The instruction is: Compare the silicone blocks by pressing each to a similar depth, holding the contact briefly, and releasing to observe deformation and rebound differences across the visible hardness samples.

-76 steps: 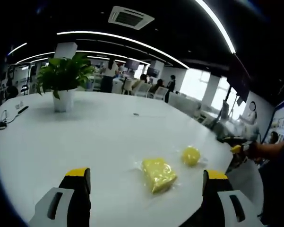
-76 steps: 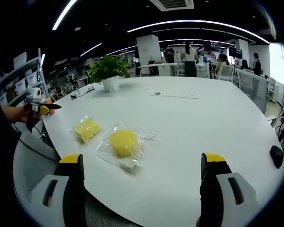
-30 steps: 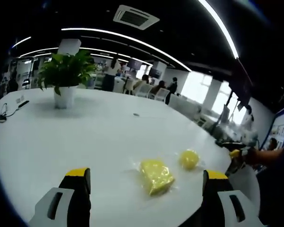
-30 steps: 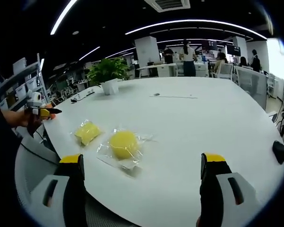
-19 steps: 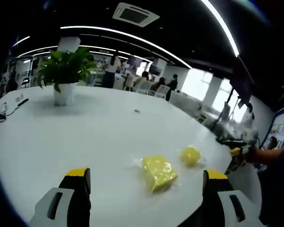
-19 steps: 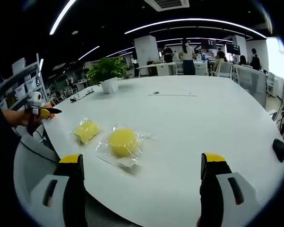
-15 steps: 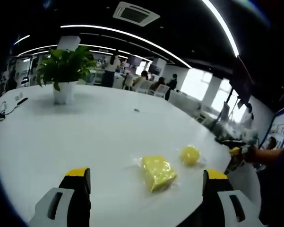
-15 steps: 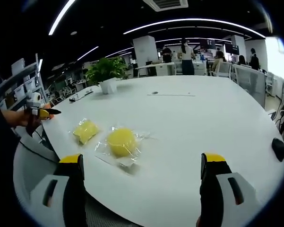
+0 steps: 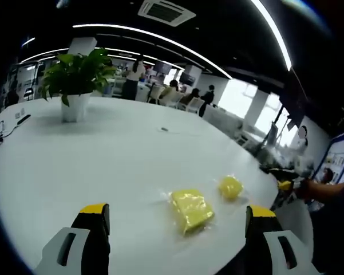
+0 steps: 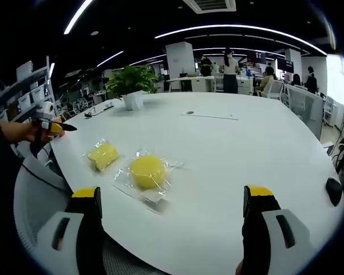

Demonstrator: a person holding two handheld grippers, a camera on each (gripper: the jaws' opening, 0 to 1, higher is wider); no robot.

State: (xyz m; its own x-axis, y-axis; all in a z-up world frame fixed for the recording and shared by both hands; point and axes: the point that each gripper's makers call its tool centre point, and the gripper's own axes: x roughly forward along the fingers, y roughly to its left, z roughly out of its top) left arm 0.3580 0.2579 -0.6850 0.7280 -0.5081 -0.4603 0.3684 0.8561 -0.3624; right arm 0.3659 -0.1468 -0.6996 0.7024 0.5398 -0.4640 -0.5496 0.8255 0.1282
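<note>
Big white table (image 9: pixel 103 154) in an open office, I see the square yellow block (image 9: pixel 190 209) and round yellow block (image 10: pixel 147 171) bagged side by side near its edge, my left gripper (image 9: pixel 174 220) and right gripper (image 10: pixel 172 201) both wide open, holding nothing, off the blocks.

An open office with a black ceiling, curved light strips (image 10: pixel 234 27), bright windows (image 9: pixel 240 98), and a potted plant (image 9: pixel 75 80) on the white surface (image 10: pixel 246 149).
</note>
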